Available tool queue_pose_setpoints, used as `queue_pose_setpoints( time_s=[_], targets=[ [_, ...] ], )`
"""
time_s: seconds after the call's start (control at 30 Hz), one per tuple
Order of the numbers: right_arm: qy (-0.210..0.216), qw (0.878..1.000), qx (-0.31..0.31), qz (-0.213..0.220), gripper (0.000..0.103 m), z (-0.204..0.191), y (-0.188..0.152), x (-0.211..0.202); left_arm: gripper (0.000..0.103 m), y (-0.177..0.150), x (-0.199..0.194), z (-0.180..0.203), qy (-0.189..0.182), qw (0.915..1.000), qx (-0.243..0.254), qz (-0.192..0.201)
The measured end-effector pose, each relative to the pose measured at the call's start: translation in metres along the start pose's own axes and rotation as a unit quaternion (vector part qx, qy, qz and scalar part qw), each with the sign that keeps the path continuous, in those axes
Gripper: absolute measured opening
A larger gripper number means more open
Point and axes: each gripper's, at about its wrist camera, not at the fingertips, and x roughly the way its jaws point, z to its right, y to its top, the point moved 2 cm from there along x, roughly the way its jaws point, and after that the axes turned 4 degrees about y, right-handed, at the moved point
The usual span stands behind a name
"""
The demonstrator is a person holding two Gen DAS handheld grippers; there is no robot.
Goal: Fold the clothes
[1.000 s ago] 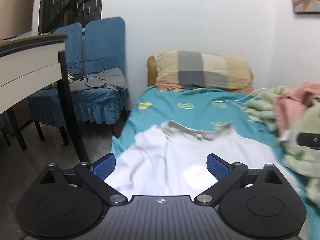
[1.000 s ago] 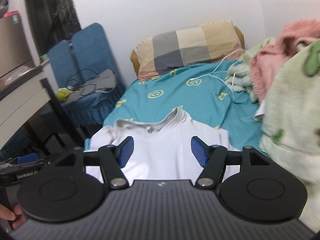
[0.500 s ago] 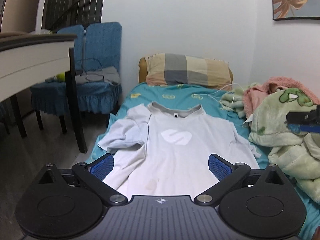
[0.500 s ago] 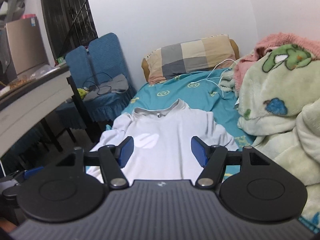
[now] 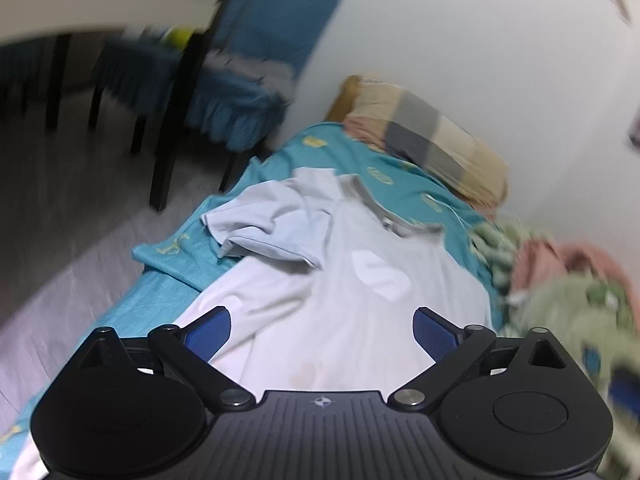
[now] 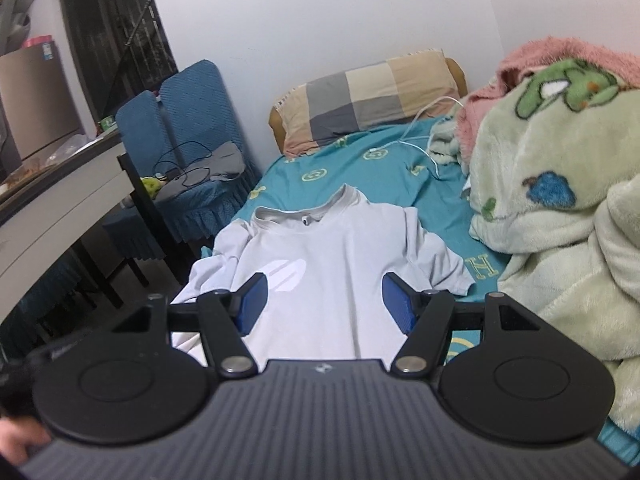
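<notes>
A white T-shirt (image 6: 340, 264) with a grey collar lies face up on the teal bed sheet (image 6: 360, 168), neck toward the pillow. It also shows in the left wrist view (image 5: 340, 300), where its left sleeve (image 5: 272, 228) is crumpled and folded inward near the bed edge. My left gripper (image 5: 320, 332) is open and empty above the shirt's lower part. My right gripper (image 6: 322, 304) is open and empty above the shirt's middle. Neither touches the cloth.
A checked pillow (image 6: 372, 100) lies at the head of the bed. A pile of green and pink blankets (image 6: 560, 184) fills the right side. A white cable (image 6: 424, 136) lies on the sheet. Blue chairs (image 6: 188, 128) and a white desk (image 6: 52, 208) stand left of the bed.
The left gripper has swung and tilted toward the bed's left edge, so its view is blurred and rotated. The right gripper has moved slightly. The shirt lies as before.
</notes>
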Motion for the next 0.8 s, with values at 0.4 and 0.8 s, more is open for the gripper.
queue_pose_setpoints(
  time_s=[0.4, 0.8],
  targets=[
    [-0.011, 0.998, 0.030, -0.049, 0.065, 0.019, 0.000, 0.057, 0.084, 0.039, 0.165, -0.072, -0.036, 0.9622, -0.262, -0.065],
    [-0.014, 0.994, 0.059, -0.094, 0.065, 0.034, -0.005, 0.109, 0.014, 0.085, 0.228, -0.095, 0.014, 0.9685, -0.248, -0.018]
  ],
)
